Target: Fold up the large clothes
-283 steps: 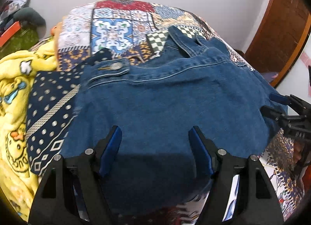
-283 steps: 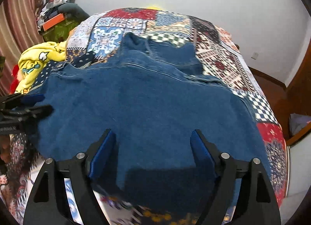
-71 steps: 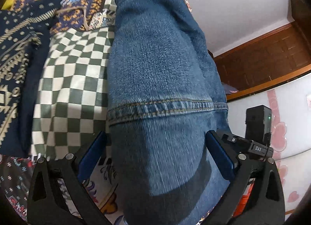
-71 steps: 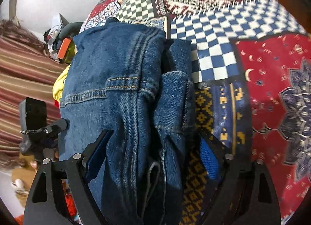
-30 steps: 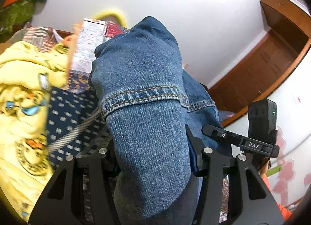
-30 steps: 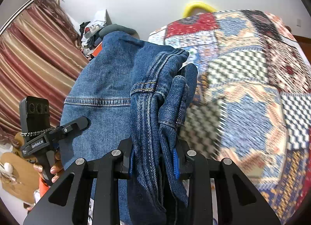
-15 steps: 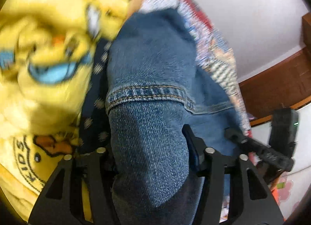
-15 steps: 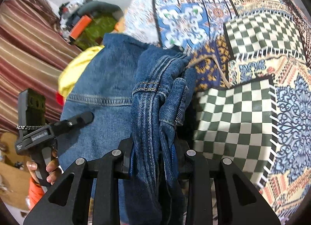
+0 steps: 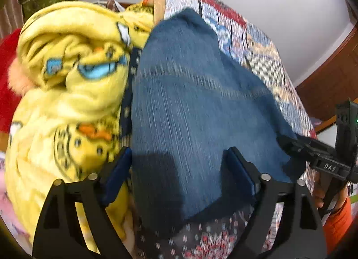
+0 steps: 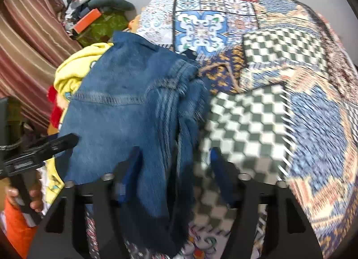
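Note:
A folded blue denim garment (image 9: pixel 190 102) lies on the patchwork bedspread (image 10: pixel 268 79), against a yellow cartoon blanket (image 9: pixel 73 75). My left gripper (image 9: pixel 179 165) points down over its near end. Its jaws are opening and stand wide, with denim between them and the pads off the cloth. My right gripper (image 10: pixel 173 167) is also opening. The bunched denim edge (image 10: pixel 125 113) lies by its left finger, while the right finger is clear over the green check patch. Each gripper shows in the other's view: the right one (image 9: pixel 317 158) and the left one (image 10: pixel 44 149).
The yellow blanket (image 10: pixel 76 66) is heaped left of the denim, with something red (image 9: pixel 6 68) beyond it. A striped curtain (image 10: pixel 29 35) and a clutter pile (image 10: pixel 96 12) are at the far left. A wooden door (image 9: pixel 331 79) stands right. A hand (image 10: pixel 33 198) holds the left gripper.
Both grippers came down with the folded denim onto the bed beside the yellow blanket. Both were shut on the denim and have spread their jaws apart.

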### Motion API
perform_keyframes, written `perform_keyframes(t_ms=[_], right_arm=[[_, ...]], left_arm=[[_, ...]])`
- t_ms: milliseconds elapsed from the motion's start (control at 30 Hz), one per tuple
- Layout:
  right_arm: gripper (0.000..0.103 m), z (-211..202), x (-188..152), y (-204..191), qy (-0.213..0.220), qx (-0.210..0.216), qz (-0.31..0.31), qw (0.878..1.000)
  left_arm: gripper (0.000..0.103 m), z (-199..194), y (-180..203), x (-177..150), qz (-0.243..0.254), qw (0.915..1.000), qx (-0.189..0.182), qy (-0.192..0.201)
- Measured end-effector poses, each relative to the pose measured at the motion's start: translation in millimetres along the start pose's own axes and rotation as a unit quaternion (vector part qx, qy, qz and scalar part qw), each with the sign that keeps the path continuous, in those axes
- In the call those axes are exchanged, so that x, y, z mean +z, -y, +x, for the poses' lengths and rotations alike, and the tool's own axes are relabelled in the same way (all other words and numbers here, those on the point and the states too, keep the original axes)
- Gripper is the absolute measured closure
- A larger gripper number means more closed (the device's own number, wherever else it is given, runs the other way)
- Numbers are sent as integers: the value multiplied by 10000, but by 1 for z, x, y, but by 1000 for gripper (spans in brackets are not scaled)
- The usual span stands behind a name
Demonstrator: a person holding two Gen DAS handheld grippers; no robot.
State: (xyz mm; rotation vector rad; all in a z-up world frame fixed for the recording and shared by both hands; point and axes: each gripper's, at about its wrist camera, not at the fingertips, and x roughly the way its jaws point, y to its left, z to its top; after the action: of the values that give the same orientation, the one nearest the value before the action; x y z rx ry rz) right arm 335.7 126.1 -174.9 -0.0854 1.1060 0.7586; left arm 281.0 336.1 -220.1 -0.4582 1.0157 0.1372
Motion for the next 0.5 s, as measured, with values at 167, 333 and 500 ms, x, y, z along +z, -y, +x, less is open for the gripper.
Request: perform_keyframes(t_ms=[167, 333, 500], right_arm=[[33, -19, -24, 4, -87, -19, 36, 10000], [33, -49, -40, -3, 43, -175, -29, 9998], [33, -105, -43, -20, 670, -124, -170, 9975]], left_arm=[[15, -15, 9, -34, 85, 9991, 385, 174], [15, -42, 21, -49, -14, 9984, 503, 238], [15, -106, 50, -59, 293, 9934, 620, 914]])
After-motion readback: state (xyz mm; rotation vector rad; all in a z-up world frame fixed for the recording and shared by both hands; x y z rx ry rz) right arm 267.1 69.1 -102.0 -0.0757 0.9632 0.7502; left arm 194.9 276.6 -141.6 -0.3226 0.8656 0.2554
